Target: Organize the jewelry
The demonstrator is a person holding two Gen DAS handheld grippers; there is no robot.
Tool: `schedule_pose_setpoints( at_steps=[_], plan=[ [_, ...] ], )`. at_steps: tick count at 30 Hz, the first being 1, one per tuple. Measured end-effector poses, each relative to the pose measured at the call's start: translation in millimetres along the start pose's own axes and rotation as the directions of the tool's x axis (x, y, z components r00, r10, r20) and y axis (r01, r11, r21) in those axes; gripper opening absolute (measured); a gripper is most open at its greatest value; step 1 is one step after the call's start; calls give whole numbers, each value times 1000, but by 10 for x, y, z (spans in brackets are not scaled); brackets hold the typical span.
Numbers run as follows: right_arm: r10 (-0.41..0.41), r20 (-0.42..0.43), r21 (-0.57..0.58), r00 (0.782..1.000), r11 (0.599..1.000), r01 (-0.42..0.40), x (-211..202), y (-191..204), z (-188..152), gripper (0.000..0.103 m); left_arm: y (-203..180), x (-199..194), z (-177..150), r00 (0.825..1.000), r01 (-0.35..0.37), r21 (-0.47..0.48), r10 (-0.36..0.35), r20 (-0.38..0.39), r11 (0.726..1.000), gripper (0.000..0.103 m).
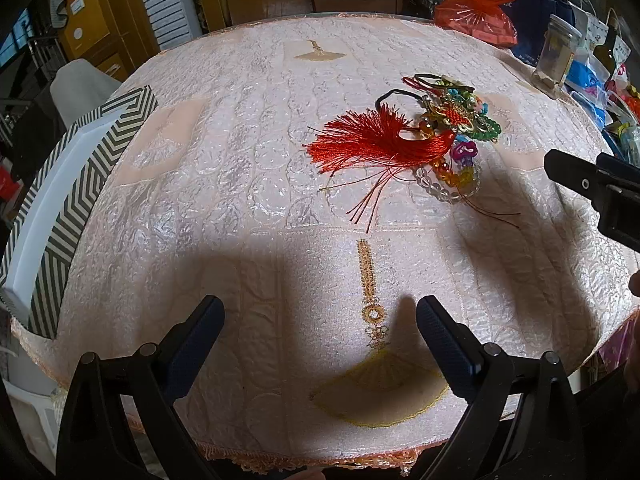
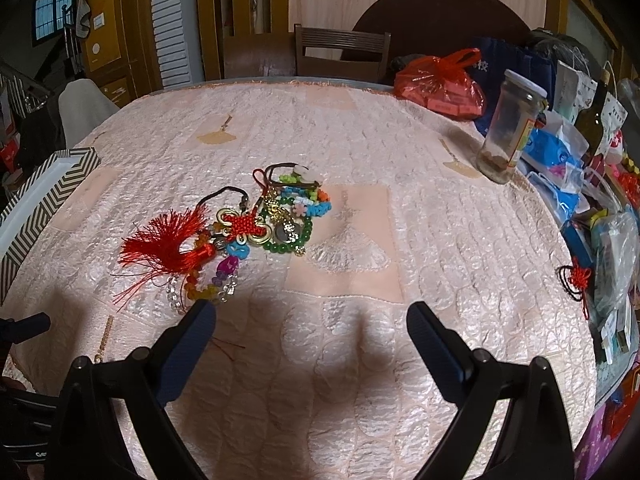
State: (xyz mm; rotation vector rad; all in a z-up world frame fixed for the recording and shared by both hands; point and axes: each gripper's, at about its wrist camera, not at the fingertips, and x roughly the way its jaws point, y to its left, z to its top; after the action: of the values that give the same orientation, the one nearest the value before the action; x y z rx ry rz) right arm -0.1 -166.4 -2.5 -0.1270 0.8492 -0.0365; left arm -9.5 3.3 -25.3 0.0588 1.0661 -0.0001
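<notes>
A tangled pile of jewelry lies on the pink tablecloth: a red tassel (image 1: 372, 142) with a red knot (image 2: 246, 226), a green bead bracelet (image 2: 296, 240), a clear and orange bead bracelet (image 1: 452, 180), and colourful charms. A striped box (image 1: 60, 200) with a white inside stands open at the table's left edge; it also shows in the right wrist view (image 2: 44, 196). My left gripper (image 1: 320, 316) is open and empty, hovering near the front edge, well short of the pile. My right gripper (image 2: 310, 318) is open and empty, its left fingertip just in front of the clear bracelet.
A glass jar (image 2: 510, 128), a red plastic bag (image 2: 440, 80), a dark bottle (image 2: 596, 116) and packets crowd the table's right side. A second red knot charm (image 2: 576, 278) lies by the right edge. A wooden chair (image 2: 342, 52) stands behind the table.
</notes>
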Motion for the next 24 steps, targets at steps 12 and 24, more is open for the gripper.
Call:
schedule_pose_setpoints(
  at_steps=[12, 24],
  plan=[
    [-23, 8, -2, 1000, 1000, 23, -11, 1, 1, 98, 3, 10, -1, 1000, -2, 0, 2, -1, 1000, 97],
    [-28, 9, 2, 1000, 1000, 28, -13, -14, 1, 98, 10, 21, -2, 1000, -2, 1, 2, -4, 1000, 97]
  ],
)
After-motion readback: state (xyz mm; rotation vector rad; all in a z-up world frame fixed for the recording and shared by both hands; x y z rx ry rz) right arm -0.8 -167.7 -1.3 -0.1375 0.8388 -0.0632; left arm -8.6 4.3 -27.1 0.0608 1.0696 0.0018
